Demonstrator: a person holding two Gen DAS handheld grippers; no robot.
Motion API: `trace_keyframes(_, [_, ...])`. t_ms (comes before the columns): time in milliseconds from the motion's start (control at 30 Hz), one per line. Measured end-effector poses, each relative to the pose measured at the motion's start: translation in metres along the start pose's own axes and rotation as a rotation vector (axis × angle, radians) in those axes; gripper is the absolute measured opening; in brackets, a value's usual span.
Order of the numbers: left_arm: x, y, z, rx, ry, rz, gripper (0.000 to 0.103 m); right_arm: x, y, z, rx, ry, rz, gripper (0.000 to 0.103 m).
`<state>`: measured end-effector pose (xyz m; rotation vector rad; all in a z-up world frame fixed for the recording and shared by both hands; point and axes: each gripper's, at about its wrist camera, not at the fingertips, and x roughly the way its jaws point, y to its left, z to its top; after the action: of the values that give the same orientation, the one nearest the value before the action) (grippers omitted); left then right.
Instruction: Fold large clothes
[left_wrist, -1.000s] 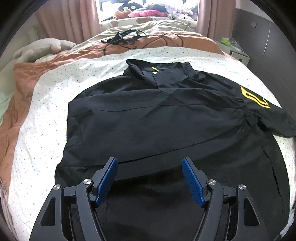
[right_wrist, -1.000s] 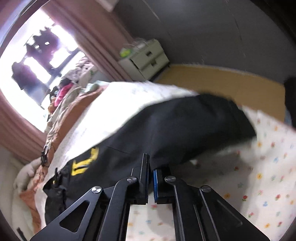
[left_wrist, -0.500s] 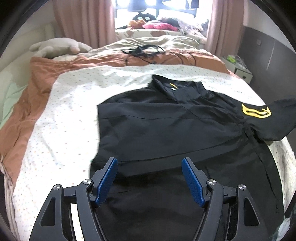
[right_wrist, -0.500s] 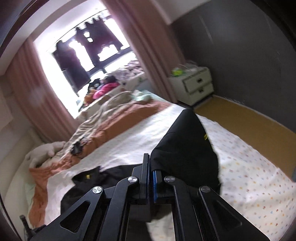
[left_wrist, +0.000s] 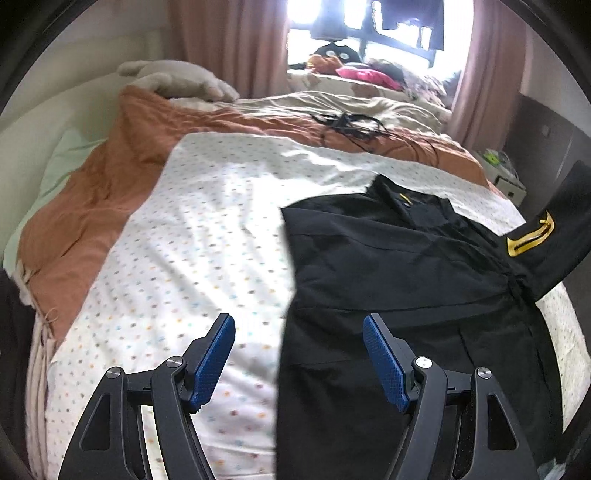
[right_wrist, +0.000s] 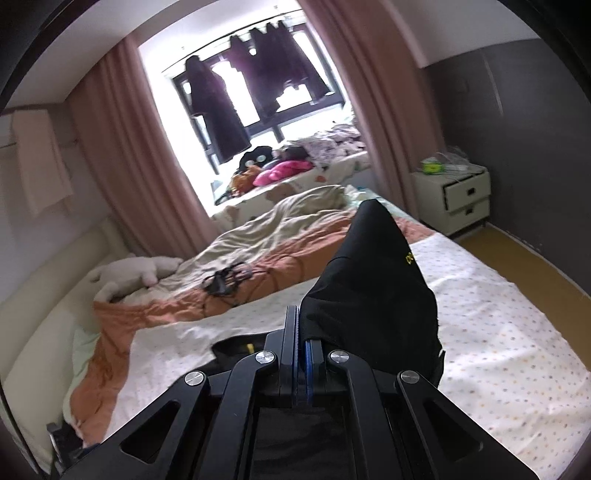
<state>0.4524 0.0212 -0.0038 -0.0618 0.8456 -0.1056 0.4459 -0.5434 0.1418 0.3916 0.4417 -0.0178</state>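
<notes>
Black shirt (left_wrist: 406, 280) flat on dotted sheet (left_wrist: 207, 236), frame right. R gripper (right_wrist: 300, 332) clenched on lifted sleeve (right_wrist: 369, 280). L gripper (left_wrist: 298, 356) released, empty, lower centre. Carry sleeve across body, lay flat w/o dragging; L pins edge if shifting.

We see the shirt (left_wrist: 406, 266) on the sheet (left_wrist: 207, 236), cables (left_wrist: 351, 123) beyond it, nightstand (right_wrist: 456, 197) right of the bed.
</notes>
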Motion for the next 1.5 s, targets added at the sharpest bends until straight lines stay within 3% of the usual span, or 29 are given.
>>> trace_keyframes(500, [-0.010, 0.079, -0.018, -0.086, -0.012, 0.013, 0.073, 0.067, 0.119, -0.045, -0.094, 0.114, 0.091, 0.003])
trace_keyframes(833, [0.002, 0.113, -0.032, -0.131, 0.016, 0.034, 0.073, 0.131, 0.167, -0.115, -0.122, 0.227, 0.108, 0.003])
trace_keyframes(1000, [0.012, 0.122, -0.040, -0.139, 0.044, 0.044, 0.073, 0.169, 0.192, -0.169, -0.135, 0.306, 0.092, 0.004])
trace_keyframes(1100, [0.015, 0.127, -0.044, -0.148, 0.058, 0.053, 0.073, 0.198, 0.206, -0.208, -0.153, 0.468, 0.084, 0.013])
trace_keyframes(1167, [0.015, 0.128, -0.044, -0.152, 0.059, 0.053, 0.073, 0.208, 0.211, -0.236, -0.173, 0.567, 0.117, 0.047])
trace_keyframes(1200, [0.014, 0.128, -0.044, -0.151, 0.058, 0.053, 0.073, 0.209, 0.212, -0.246, -0.186, 0.592, 0.130, 0.052])
trace_keyframes(1367, [0.015, 0.113, -0.040, -0.135, 0.056, 0.038, 0.073, 0.195, 0.189, -0.276, -0.209, 0.685, 0.168, 0.056])
trace_keyframes(1500, [0.020, 0.087, -0.037, -0.114, 0.059, 0.005, 0.073, 0.174, 0.153, -0.281, -0.195, 0.691, 0.146, 0.061])
